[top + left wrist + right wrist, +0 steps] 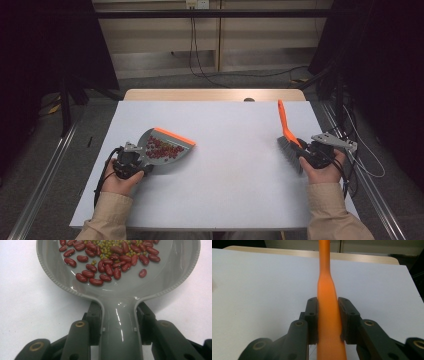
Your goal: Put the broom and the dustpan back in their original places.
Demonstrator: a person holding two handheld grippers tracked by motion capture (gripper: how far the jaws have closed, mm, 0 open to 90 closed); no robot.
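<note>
Grey dustpan (162, 148) left of table (230, 200) centre, beans aboard; brush (289, 142) well right of pan. I'd keep the pan level.

Left gripper view: left gripper (120, 322) clamped on pan handle; red beans (105, 267) lie deep in the pan.

Right gripper view: right gripper (328, 320) clamped on orange brush handle. I'd set the brush down away from the pan.

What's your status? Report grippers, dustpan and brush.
Left gripper shut on dustpan, beans inside. Right gripper shut on brush. Nothing between them.
</note>
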